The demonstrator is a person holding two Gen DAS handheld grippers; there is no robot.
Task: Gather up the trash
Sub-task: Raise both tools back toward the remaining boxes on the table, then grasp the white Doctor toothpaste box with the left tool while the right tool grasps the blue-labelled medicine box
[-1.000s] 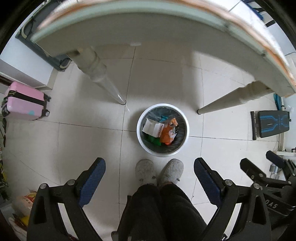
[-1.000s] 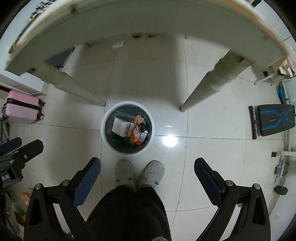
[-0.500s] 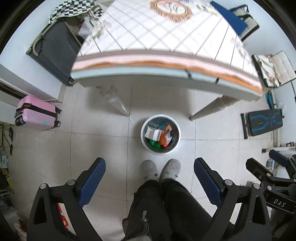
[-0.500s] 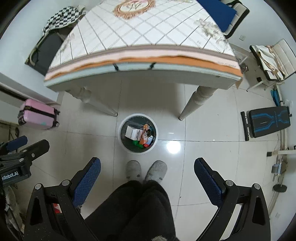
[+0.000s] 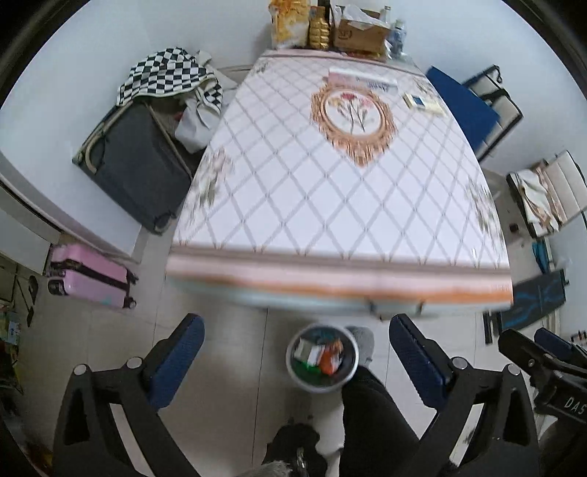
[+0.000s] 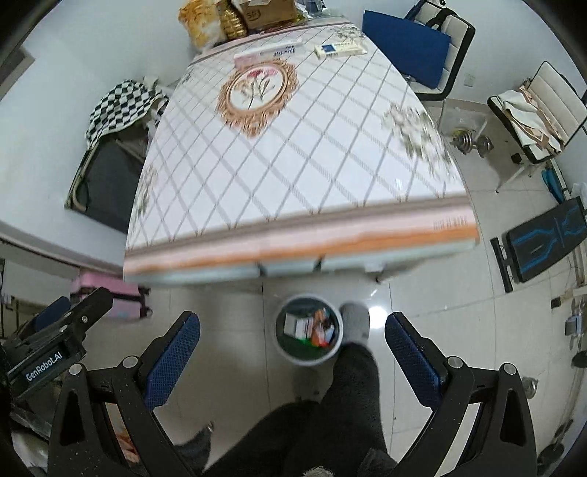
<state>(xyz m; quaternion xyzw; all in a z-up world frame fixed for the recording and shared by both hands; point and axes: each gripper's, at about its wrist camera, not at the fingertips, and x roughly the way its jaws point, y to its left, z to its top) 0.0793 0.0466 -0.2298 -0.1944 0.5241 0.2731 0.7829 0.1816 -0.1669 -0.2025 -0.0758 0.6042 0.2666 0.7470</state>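
Left gripper [image 5: 295, 352] held wide open over the floor, blue-padded fingers [image 5: 179, 352] far apart, nothing between them. Right gripper [image 6: 291, 350] likewise spread wide and empty, with its fingers [image 6: 411, 352] well apart. Seen from the left wrist view, right gripper's body at the right edge with white lettering "DAS" legible before the cut-off; seen from the right wrist view, left gripper's body at the left edge marked "GenRobot.AI".

White round trash bin [image 5: 322, 357] [image 6: 308, 335] on the tiled floor just in front of the table's near edge, holding a white carton, orange and green wrappers; print on them too blurred to read. Grey slipper [image 6: 355, 323] touching the bin's right side, dark trouser leg [image 6: 352, 385] just behind it.

Table [image 5: 330, 205] [image 6: 293, 176] with a diamond-patterned cloth and a gold floral medallion toward the far end. Near the far edge: a long pink-and-white box [image 6: 268, 53] with blue writing, unreadable, and a flat blue-and-white packet [image 6: 339, 49] toward the far right corner, text unreadable. At the far edge, a cardboard box [image 5: 361, 31] with a faint "SF" mark, a yellow bag [image 5: 290, 22] and a gold pack beside it.

Pink suitcase [image 5: 90, 277] on the floor left of the table's near left corner.
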